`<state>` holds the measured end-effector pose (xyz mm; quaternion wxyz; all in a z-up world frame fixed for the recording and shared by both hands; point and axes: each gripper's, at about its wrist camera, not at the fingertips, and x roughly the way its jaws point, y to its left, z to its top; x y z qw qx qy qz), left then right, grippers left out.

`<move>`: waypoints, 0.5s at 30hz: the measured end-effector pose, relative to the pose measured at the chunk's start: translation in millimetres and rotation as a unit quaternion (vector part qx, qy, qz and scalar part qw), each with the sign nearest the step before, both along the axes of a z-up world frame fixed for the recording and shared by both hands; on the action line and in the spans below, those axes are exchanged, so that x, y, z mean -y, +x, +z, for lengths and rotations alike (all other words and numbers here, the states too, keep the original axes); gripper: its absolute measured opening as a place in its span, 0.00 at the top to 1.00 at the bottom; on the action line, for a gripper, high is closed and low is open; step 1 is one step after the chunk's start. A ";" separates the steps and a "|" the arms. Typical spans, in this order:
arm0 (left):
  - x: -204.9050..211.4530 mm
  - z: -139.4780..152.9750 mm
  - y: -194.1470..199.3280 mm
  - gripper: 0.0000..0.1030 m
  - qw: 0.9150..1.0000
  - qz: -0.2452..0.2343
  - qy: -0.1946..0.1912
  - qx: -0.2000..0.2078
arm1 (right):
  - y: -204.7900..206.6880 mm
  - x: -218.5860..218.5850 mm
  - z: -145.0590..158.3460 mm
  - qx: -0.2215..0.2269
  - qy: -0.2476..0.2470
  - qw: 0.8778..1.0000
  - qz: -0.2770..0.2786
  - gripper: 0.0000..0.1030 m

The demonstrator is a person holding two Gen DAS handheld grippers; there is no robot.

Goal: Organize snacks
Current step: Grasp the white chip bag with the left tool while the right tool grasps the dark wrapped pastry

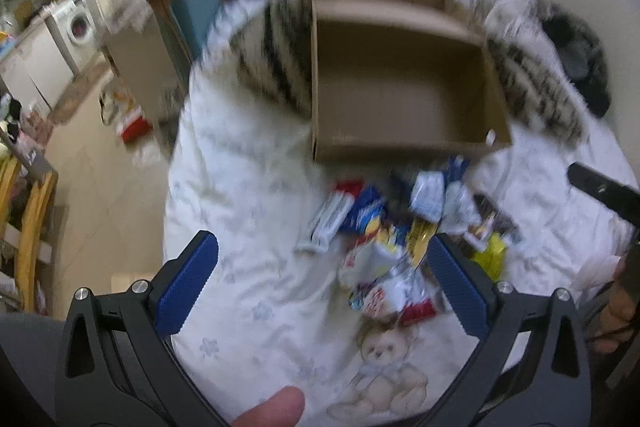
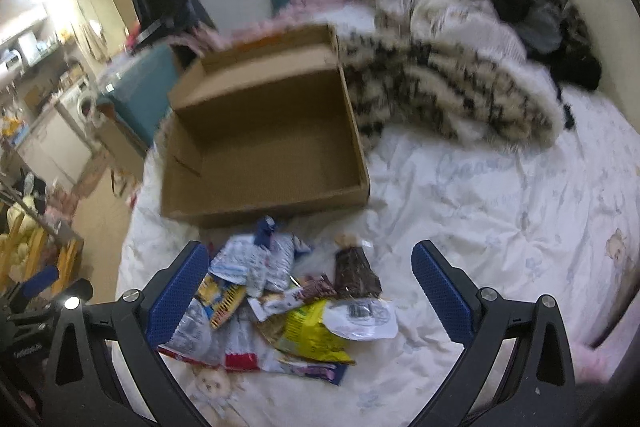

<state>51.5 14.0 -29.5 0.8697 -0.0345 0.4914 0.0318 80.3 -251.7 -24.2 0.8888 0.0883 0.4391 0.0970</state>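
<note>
Left gripper (image 1: 322, 259): blue pads spread wide, nothing between them. It hovers over a white bed quilt (image 1: 248, 211) printed with a teddy bear. The pile of snack packets (image 1: 400, 235) lies ahead of the fingertips, mostly toward the right-hand finger (image 1: 460, 283), whose tip overlaps the pile's edge in view; contact cannot be told. The left-hand finger sits over bare quilt, apart from the pile. Beyond the pile, straight ahead, stands an open cardboard box (image 1: 400, 87), empty, its near wall just behind the farthest packets. A fingertip of the person shows at the bottom edge below the gripper. View is motion-blurred.

Right gripper (image 2: 310, 259): pads also spread wide, holding nothing. The snack packets (image 2: 280, 303) lie between the two fingers, crowded toward the left-hand finger (image 2: 176, 291). A yellow bag (image 2: 308, 331), a dark brown packet (image 2: 356, 271) and a white wrapper (image 2: 360, 319) lie nearer the middle; the right-hand finger is well clear of them. The cardboard box (image 2: 264, 147) stands ahead of the fingertips, just past the pile. A striped furry blanket (image 2: 452, 95) lies beyond the right-hand finger, touching the box's right wall.
</note>
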 end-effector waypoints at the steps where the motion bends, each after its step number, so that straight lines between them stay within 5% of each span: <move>1: -4.0 -6.5 5.6 0.00 1.000 0.006 -0.011 -0.018 | 6.1 3.8 -3.6 -0.014 0.008 1.000 0.003 0.00; 9: 15.3 -70.8 28.8 0.09 0.986 -0.010 -0.057 -0.157 | 21.1 39.7 -51.3 -0.127 0.076 0.987 -0.067 0.00; 15: 31.7 -111.2 35.0 0.09 0.975 -0.010 -0.078 -0.210 | 20.1 45.4 -51.5 -0.123 0.070 0.987 -0.075 0.00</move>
